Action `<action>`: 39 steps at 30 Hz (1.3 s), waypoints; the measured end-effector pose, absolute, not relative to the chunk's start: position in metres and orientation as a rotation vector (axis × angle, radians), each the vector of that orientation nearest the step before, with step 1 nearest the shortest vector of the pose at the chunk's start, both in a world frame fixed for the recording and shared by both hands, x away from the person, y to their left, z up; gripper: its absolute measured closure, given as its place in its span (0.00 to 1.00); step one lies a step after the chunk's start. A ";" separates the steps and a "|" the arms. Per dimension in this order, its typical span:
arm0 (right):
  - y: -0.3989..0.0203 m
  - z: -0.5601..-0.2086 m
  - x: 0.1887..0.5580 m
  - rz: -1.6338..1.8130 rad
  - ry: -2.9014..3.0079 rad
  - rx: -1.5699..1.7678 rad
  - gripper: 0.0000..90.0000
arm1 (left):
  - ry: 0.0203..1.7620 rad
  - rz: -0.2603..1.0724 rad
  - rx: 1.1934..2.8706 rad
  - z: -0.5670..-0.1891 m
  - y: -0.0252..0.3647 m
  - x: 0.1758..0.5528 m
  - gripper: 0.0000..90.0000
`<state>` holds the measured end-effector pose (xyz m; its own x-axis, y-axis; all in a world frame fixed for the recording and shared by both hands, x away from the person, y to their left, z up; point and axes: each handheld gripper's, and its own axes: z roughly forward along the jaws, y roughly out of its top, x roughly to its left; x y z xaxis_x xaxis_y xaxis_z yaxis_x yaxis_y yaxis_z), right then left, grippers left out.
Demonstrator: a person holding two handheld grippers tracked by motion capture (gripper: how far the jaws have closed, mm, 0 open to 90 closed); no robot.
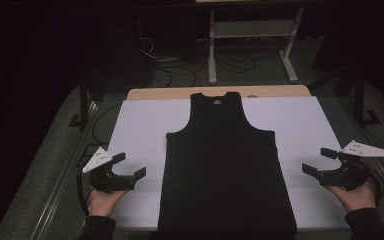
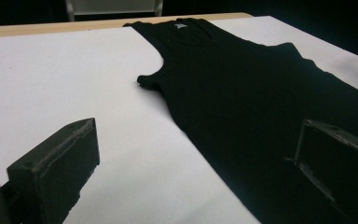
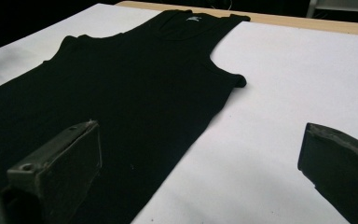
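Note:
A black sleeveless top [image 1: 225,165] lies flat on the white sheet [image 1: 140,125], neck at the far end and hem at the near edge. My left gripper [image 1: 129,166] is open, hovering over the sheet just left of the top's lower side. My right gripper [image 1: 319,161] is open too, over the sheet to the right of the top. In the left gripper view the top [image 2: 242,93] spreads ahead of my wide-apart jaws, with its armhole corner on the white. In the right gripper view the top [image 3: 121,84] stretches ahead, its side edge running between the jaws. Nothing is held.
The sheet covers a wooden table whose far edge [image 1: 180,93] shows beyond the neck. Past it stand a white metal frame [image 1: 252,45] and loose cables [image 1: 175,70] on the dark floor. Black posts [image 1: 83,105] flank the table.

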<state>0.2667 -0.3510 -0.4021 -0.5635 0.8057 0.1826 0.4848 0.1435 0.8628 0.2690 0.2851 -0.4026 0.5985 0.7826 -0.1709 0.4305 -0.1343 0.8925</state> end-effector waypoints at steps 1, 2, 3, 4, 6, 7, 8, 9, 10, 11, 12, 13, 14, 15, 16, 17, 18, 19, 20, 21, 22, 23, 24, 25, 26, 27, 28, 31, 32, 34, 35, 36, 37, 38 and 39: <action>-0.351 -0.402 0.267 1.387 2.104 1.245 0.00 | 0.997 0.414 1.763 -0.403 0.285 0.269 0.00; -0.351 -0.402 0.267 1.388 2.106 1.243 0.00 | 1.001 0.414 1.757 -0.403 0.286 0.269 0.00; -0.351 -0.402 0.266 1.389 2.106 1.243 0.00 | 1.001 0.414 1.757 -0.403 0.286 0.269 0.00; -0.351 -0.402 0.266 1.389 2.105 1.241 0.00 | 1.002 0.416 1.762 -0.403 0.286 0.269 0.00; -0.351 -0.402 0.266 1.391 2.105 1.241 0.00 | 1.003 0.417 1.763 -0.403 0.286 0.269 0.00; -0.351 -0.402 0.266 1.391 2.104 1.243 0.00 | 1.003 0.418 1.763 -0.403 0.287 0.269 0.00; -0.351 -0.402 0.266 1.393 2.104 1.242 0.00 | 1.004 0.417 1.760 -0.403 0.286 0.269 0.00; -0.351 -0.402 0.266 1.393 2.104 1.242 0.00 | 1.004 0.417 1.760 -0.403 0.286 0.269 0.00; -0.351 -0.401 0.266 1.393 2.105 1.242 0.00 | 1.005 0.417 1.761 -0.402 0.286 0.269 0.00; -0.351 -0.401 0.266 1.393 2.105 1.242 0.00 | 1.003 0.418 1.763 -0.403 0.287 0.269 0.00; -0.351 -0.402 0.266 1.393 2.104 1.241 0.00 | 1.002 0.417 1.765 -0.403 0.286 0.269 0.00; -0.351 -0.401 0.266 1.395 2.104 1.241 0.00 | 1.001 0.417 1.766 -0.403 0.286 0.269 0.00; -0.351 -0.402 0.266 1.393 2.104 1.241 0.00 | 1.001 0.417 1.767 -0.403 0.286 0.269 0.00; -0.351 -0.402 0.266 1.393 2.104 1.241 0.00 | 1.001 0.418 1.768 -0.403 0.286 0.269 0.00; -0.351 -0.402 0.266 1.393 2.105 1.240 0.00 | 1.003 0.417 1.766 -0.403 0.286 0.269 0.00; -0.351 -0.402 0.266 1.392 2.106 1.240 0.00 | 1.001 0.418 1.769 -0.403 0.286 0.269 0.00; -0.350 -0.402 0.266 1.393 2.105 1.240 0.00 | 1.002 0.417 1.766 -0.403 0.286 0.269 0.00; -0.350 -0.402 0.266 1.392 2.106 1.240 0.00 | 1.002 0.417 1.766 -0.403 0.286 0.269 0.00; -0.350 -0.402 0.266 1.392 2.106 1.240 0.00 | 1.002 0.417 1.766 -0.403 0.286 0.269 0.00; -0.351 -0.401 0.266 1.393 2.104 1.240 0.00 | 1.001 0.418 1.768 -0.403 0.286 0.269 0.00; -0.351 -0.401 0.266 1.394 2.104 1.239 0.00 | 1.001 0.419 1.769 -0.403 0.286 0.269 0.00; -0.351 -0.401 0.266 1.394 2.103 1.239 0.00 | 1.001 0.419 1.769 -0.403 0.286 0.269 0.00; -0.351 -0.401 0.266 1.395 2.103 1.238 0.00 | 0.999 0.420 1.772 -0.403 0.286 0.269 0.00; -0.351 -0.401 0.266 1.395 2.103 1.238 0.00 | 0.999 0.420 1.772 -0.402 0.286 0.269 0.00; -0.351 -0.401 0.266 1.396 2.103 1.239 0.00 | 0.999 0.419 1.771 -0.402 0.286 0.269 0.00; -0.351 -0.401 0.266 1.396 2.103 1.238 0.00 | 0.997 0.419 1.773 -0.402 0.286 0.269 0.00; -0.351 -0.401 0.266 1.396 2.104 1.239 0.00 | 0.995 0.420 1.774 -0.402 0.286 0.269 0.00; -0.351 -0.400 0.266 1.397 2.102 1.234 0.00 | 0.986 0.418 1.770 -0.401 0.286 0.269 0.00; -0.351 -0.399 0.267 1.399 2.101 1.230 0.00 | 0.985 0.421 1.772 -0.401 0.286 0.270 0.00; -0.350 -0.399 0.267 1.397 2.102 1.227 0.00 | 0.986 0.426 1.778 -0.401 0.286 0.270 0.00; -0.350 -0.399 0.267 1.396 2.103 1.226 0.00 | 0.986 0.431 1.788 -0.401 0.287 0.271 0.00; -0.350 -0.398 0.268 1.395 2.105 1.226 0.00 | 0.989 0.431 1.787 -0.400 0.287 0.272 0.00; -0.349 -0.398 0.268 1.395 2.104 1.224 0.00 | 0.989 0.431 1.787 -0.400 0.287 0.272 0.00; -0.349 -0.398 0.268 1.395 2.104 1.224 0.00 | 0.989 0.432 1.786 -0.400 0.287 0.272 0.00; -0.349 -0.398 0.268 1.394 2.105 1.221 0.00 | 0.986 0.434 1.791 -0.400 0.288 0.273 0.00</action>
